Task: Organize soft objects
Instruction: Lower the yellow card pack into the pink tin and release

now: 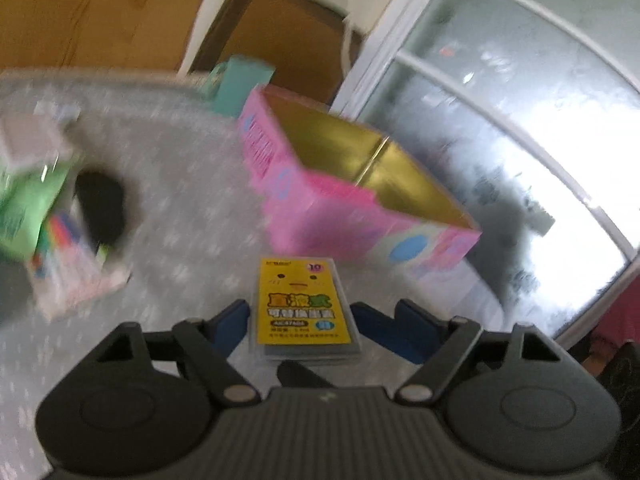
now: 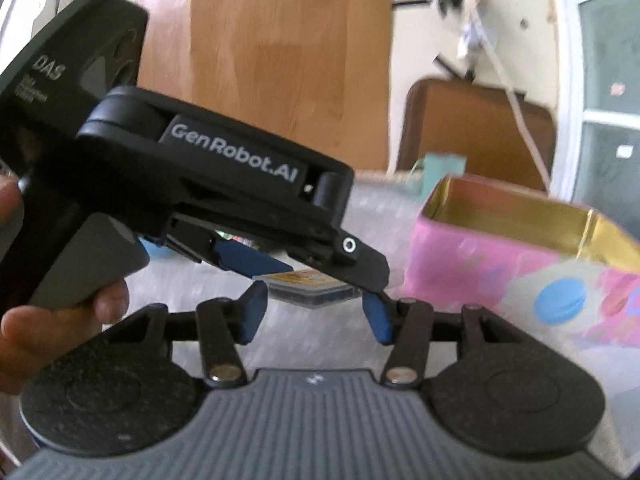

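Observation:
A yellow pack in a clear case (image 1: 301, 307) lies flat on the table between the blue fingers of my left gripper (image 1: 301, 318). The pads sit close on either side, with a thin gap showing at the left one, so the jaws stand open around it. Just beyond it is a pink tin (image 1: 298, 200) with a gold inside, open at the top. In the right wrist view the left gripper's black housing (image 2: 224, 160) crosses in front, held by a hand (image 2: 60, 320), over the same pack (image 2: 310, 285). My right gripper (image 2: 316, 318) is open with nothing between its fingers, short of the pack. The pink tin (image 2: 500, 272) is to its right.
A grey patterned cloth (image 1: 180, 220) covers the table. At the left lie a green pack (image 1: 24, 208), a colourful packet (image 1: 68, 268) and a dark round thing (image 1: 100, 208). A teal box (image 1: 240, 80) and a brown chair back (image 1: 276, 32) stand behind the tin. A glass door (image 1: 520, 140) is at right.

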Available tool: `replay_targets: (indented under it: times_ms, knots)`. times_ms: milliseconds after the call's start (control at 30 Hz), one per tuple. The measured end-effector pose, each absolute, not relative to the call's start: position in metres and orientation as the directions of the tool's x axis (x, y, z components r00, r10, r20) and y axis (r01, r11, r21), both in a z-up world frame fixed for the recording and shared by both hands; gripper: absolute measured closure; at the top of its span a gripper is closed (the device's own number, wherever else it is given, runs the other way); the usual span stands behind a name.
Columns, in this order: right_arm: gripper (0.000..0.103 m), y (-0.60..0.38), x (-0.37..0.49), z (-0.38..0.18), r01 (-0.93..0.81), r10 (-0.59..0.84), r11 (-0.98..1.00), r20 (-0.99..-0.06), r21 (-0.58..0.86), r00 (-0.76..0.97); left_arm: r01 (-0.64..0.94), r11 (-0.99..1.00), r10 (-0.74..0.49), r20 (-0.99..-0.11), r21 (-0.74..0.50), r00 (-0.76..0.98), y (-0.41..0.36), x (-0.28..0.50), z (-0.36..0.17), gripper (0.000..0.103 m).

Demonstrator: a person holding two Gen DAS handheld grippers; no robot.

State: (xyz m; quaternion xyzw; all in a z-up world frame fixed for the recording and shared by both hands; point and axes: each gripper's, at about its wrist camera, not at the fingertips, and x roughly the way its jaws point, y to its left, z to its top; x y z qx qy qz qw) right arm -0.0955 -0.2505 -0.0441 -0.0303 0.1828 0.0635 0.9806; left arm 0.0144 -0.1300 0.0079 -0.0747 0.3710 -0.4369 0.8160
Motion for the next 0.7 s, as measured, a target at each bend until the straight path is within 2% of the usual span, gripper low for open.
replay_targets:
  times_ms: [200,333,700]
  knots:
    - [0.047,-0.281,-0.099,-0.010,-0.070,0.057,0.996,-0.222,-0.052,0.973,0.735,0.556,-0.802,-0.482,-0.388,0.353,-0.175,0.022,0.053,0.022]
    - [0.047,-0.311,-0.087,0.002,-0.006,-0.003,0.999,-0.174,-0.047,0.985,0.766,0.534,-0.809,-0.480,-0.357,0.340,-0.221,0.037,0.063,0.022]
    - [0.047,-0.418,-0.046,-0.005,0.152,-0.144,0.988,-0.235,0.014,0.961,0.781,0.494,-0.810,-0.528,-0.381,0.255,-0.346,0.072,0.035,0.020]
